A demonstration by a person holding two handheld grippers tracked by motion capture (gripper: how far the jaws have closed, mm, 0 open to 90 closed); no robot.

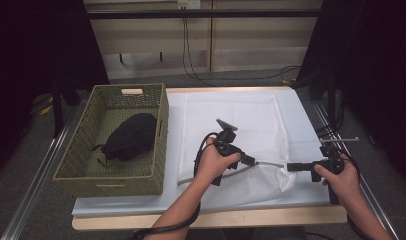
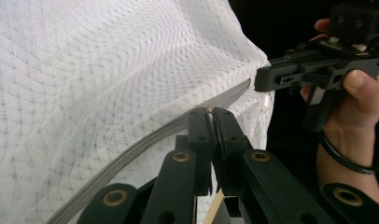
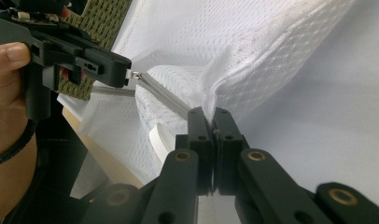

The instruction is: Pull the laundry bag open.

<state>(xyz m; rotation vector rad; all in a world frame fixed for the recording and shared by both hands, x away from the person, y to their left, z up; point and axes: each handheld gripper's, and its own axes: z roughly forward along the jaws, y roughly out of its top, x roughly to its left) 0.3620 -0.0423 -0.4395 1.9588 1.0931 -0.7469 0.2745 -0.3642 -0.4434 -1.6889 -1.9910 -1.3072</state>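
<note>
A white mesh bag (image 1: pixel 231 120) with a grey zipper (image 1: pixel 271 164) lies on the white-covered table (image 1: pixel 301 125). My left gripper (image 1: pixel 253 161) is shut on the zipper pull near the bag's front right corner. In the left gripper view its jaws (image 2: pixel 210 113) pinch the small metal pull along the zipper (image 2: pixel 145 142). My right gripper (image 1: pixel 290 166) is shut on the bag's corner fabric at the zipper's end, lifting it a little. In the right gripper view its jaws (image 3: pixel 211 115) clamp bunched mesh (image 3: pixel 253 70), and the left gripper (image 3: pixel 126 74) holds the pull beyond.
A woven green basket (image 1: pixel 156 150) stands at the table's left with a black garment (image 1: pixel 131 135) inside. The table's wooden front edge (image 1: pixel 241 217) runs just below the bag. Cables trail on the floor behind the table.
</note>
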